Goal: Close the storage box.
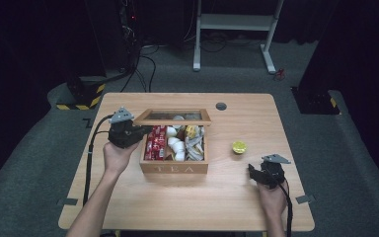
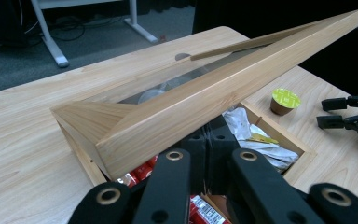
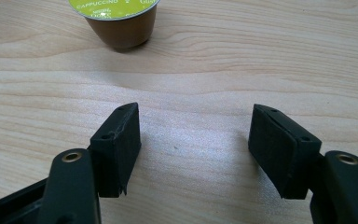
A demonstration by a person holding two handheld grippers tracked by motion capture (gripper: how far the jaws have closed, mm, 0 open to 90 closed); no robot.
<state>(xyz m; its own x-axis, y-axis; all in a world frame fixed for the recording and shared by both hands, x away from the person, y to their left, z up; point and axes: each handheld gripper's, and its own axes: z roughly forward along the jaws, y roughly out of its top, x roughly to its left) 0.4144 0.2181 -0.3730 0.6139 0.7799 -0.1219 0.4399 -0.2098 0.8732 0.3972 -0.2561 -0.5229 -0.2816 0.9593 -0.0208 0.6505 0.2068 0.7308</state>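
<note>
The left gripper [image 1: 139, 131] has its fingers closed on the left edge of the glass-paned wooden lid [image 2: 214, 88] of the wooden tea box [image 1: 173, 168], and the lid stands propped at a slant, hinged along the far side, with the box's compartments open beneath it: red sachets [image 1: 156, 143] on the left, small white pods [image 1: 176, 145] in the middle, paper tea bags [image 1: 195, 143] on the right. The right gripper [image 1: 259, 174] rests low over the light wooden table [image 1: 227, 207] near the front right, its fingers [image 3: 119, 149] spread wide with nothing between them. Just ahead of them stands the small brown coffee capsule with a lime-green foil top [image 3: 116, 21], upright on the table, to the right of the box and apart from it. The step in hand looks like picking up that capsule while the lid is held up. To do it well, I would say the left hand should keep the lid steady at this angle or a bit higher, so the way into the box stays free. The right hand should move straight forward until the capsule sits between the fingers, then close on its tapered brown wall below the rim, gently, since foil and thin plastic may dent. Approaching level matters; a tilted grip could tip the capsule over or let it slip out.
</note>
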